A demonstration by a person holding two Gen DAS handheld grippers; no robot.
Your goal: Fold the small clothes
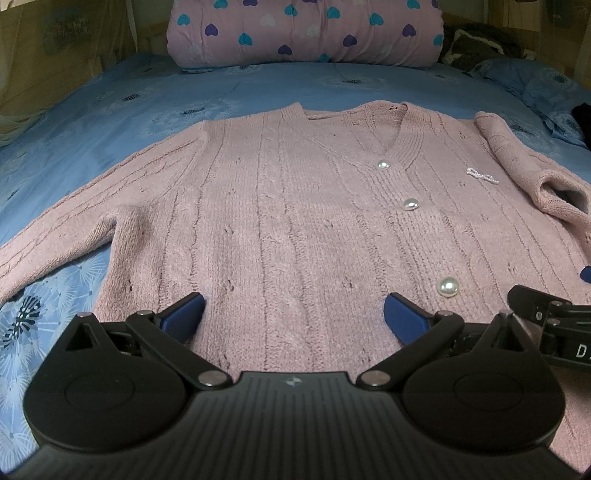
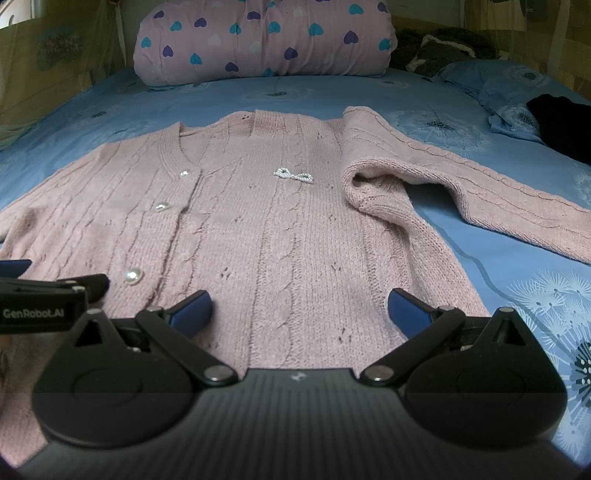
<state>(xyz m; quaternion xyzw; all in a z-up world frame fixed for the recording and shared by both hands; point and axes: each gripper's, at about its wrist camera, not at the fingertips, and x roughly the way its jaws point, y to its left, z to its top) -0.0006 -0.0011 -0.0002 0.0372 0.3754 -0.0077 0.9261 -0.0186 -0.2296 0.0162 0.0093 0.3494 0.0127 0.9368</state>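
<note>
Ahead of both hand-held grippers, cardigan (image 1: 295,221)

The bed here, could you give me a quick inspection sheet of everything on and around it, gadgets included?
Surface: blue bedsheet with a dandelion print, lightly wrinkled.
Job's things: pink knit cardigan lying front up, buttoned with pearl buttons, a bead bow on the chest; one sleeve doubled back on itself, the other spread sideways.
Clutter: a black item at the bed's edge, too dark to identify.
Grippers: left gripper and right gripper both over the hem, fingers wide apart, holding nothing.
Cables: nothing seen.
Surroundings: rolled heart-print quilt at the far end, dark bedding beside it.
</note>
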